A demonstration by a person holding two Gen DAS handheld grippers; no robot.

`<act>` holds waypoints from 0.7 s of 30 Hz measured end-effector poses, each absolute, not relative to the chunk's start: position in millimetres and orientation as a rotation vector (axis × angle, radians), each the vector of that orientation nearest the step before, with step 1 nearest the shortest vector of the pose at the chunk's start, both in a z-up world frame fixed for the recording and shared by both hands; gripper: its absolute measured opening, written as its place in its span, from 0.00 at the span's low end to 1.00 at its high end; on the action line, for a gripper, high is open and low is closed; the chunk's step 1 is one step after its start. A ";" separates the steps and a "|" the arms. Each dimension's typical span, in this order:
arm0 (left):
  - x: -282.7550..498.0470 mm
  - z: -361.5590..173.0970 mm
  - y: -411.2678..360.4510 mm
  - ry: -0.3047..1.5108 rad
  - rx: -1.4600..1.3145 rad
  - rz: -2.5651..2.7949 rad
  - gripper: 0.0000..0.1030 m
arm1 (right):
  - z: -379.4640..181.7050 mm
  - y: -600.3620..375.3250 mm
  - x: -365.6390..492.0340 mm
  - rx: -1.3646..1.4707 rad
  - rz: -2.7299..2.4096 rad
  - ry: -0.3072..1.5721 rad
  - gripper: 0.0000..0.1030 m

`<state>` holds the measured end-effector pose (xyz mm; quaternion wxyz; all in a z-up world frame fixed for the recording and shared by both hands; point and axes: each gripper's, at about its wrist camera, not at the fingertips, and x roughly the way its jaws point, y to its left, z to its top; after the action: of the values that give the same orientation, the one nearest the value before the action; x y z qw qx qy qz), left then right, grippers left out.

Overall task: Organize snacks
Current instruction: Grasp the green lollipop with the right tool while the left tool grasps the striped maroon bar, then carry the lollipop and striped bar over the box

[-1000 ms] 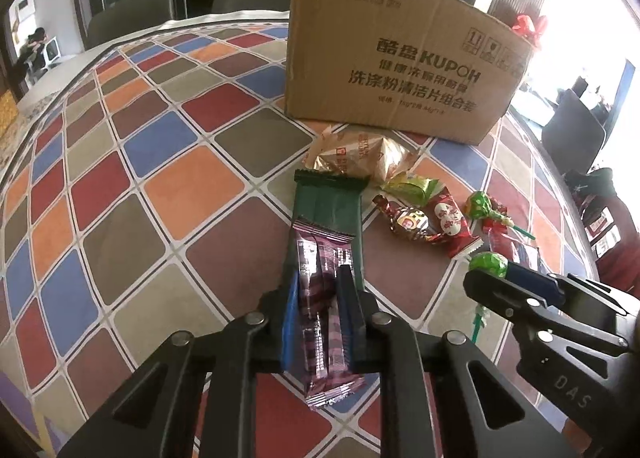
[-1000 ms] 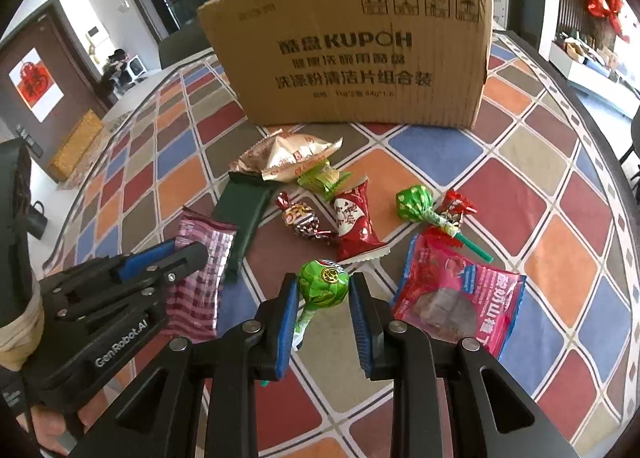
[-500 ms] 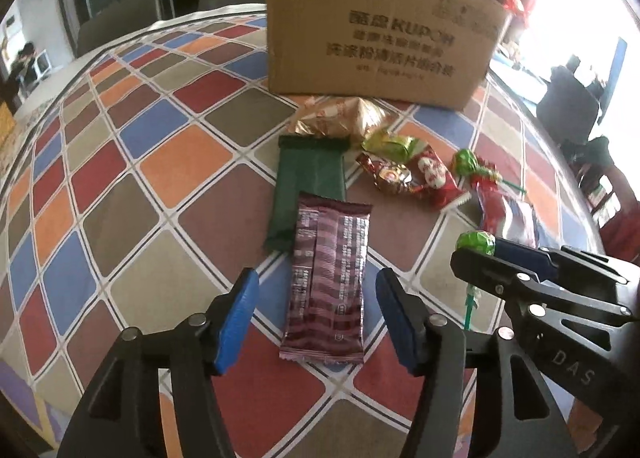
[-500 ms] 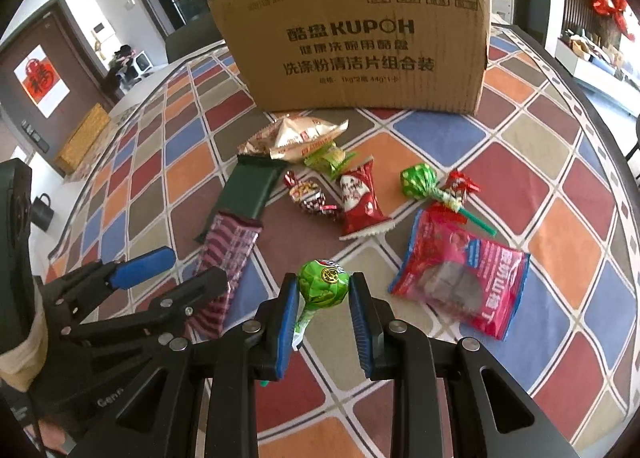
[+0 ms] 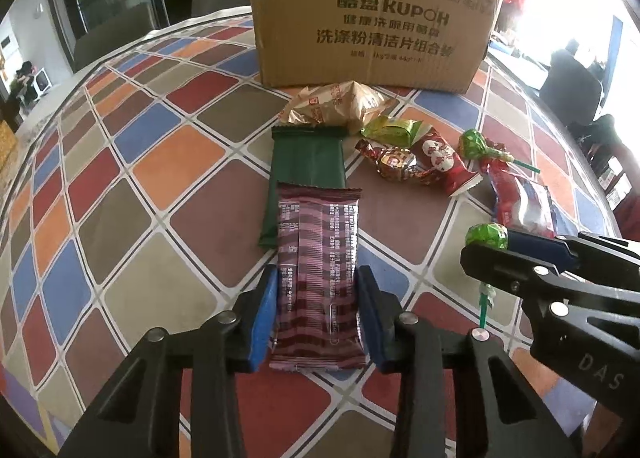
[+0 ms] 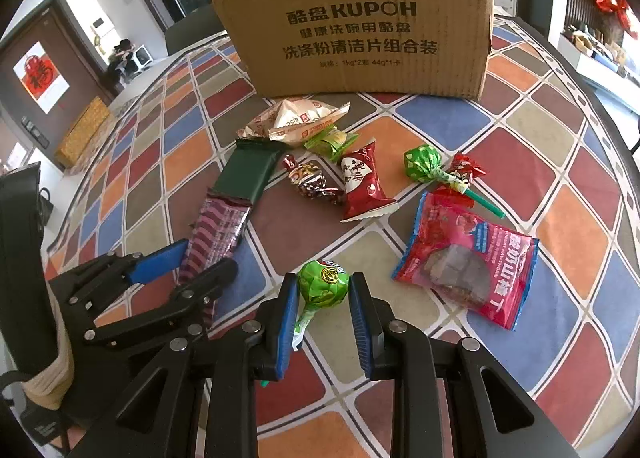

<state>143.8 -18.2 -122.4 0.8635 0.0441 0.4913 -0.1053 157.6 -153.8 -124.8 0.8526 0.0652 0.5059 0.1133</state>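
"KUPOH" on cardboard box [image 6: 360, 30]

My left gripper [image 5: 318, 312] straddles the near end of the striped wafer pack [image 5: 318, 270], its jaws closing on the pack's two long edges. That pack lies flat on the table [image 5: 168, 178], and its far end overlaps the long flat bar [image 5: 306, 166] beyond it. Behind the bar sits the crinkled biscuit pack [image 5: 336, 106], and behind that stands the cardboard box [image 5: 372, 14]. To my right, my right gripper [image 6: 324, 308] clamps a lollipop [image 6: 322, 284]. Beyond it lie a twisted candy [image 6: 314, 182] and an upright-printed pouch [image 6: 362, 186] side by side; a second lollipop [image 6: 422, 164] and a flat hawthorn bag [image 6: 468, 258] lie further right.
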 end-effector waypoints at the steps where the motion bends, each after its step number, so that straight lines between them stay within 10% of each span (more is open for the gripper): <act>1: 143.3 -122.1 -16.9 1.030 0.082 -0.222 0.35 | -124.7 -153.8 157.4 0.136 0.238 1.063 0.26; 21: 151.6 -55.6 -14.2 0.899 -0.005 -0.247 0.35 | -87.3 -167.3 164.3 0.145 0.230 0.958 0.26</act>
<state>151.6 -14.2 -55.6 0.8933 -0.0024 0.4333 -0.1193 164.3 -167.3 -87.3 0.8785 0.0697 0.4594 0.1105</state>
